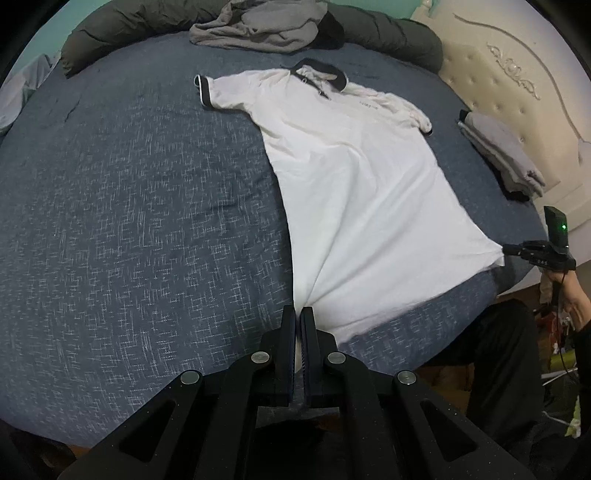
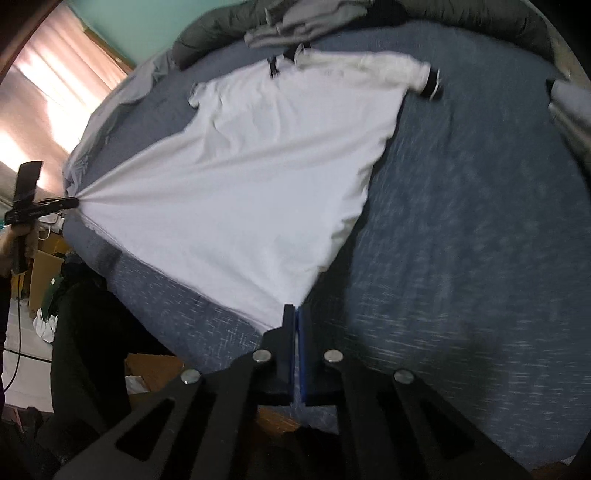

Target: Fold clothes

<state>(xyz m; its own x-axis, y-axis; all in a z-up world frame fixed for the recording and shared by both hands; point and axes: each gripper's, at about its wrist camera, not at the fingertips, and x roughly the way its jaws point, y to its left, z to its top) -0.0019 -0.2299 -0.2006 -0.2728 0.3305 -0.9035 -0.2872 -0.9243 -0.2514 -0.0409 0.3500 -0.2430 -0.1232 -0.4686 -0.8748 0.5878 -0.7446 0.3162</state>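
Note:
A white polo shirt (image 1: 354, 177) with a dark collar and dark sleeve cuffs lies spread face up on the blue bed (image 1: 129, 206), collar toward the far side. My left gripper (image 1: 298, 314) is shut on one bottom hem corner; the cloth fans out in creases from its tips. My right gripper (image 2: 296, 312) is shut on the other hem corner of the shirt (image 2: 251, 173). Each gripper shows in the other's view: the right gripper (image 1: 508, 249) at the far right, the left gripper (image 2: 72, 202) at the far left. The hem is pulled taut between them.
A crumpled grey garment (image 1: 258, 26) and a dark green duvet roll (image 1: 391, 33) lie at the bed's far side. A stack of folded grey clothes (image 1: 502, 155) sits near the cream headboard (image 1: 517, 92). A person's dark trouser leg (image 1: 491, 354) stands by the bed's near edge.

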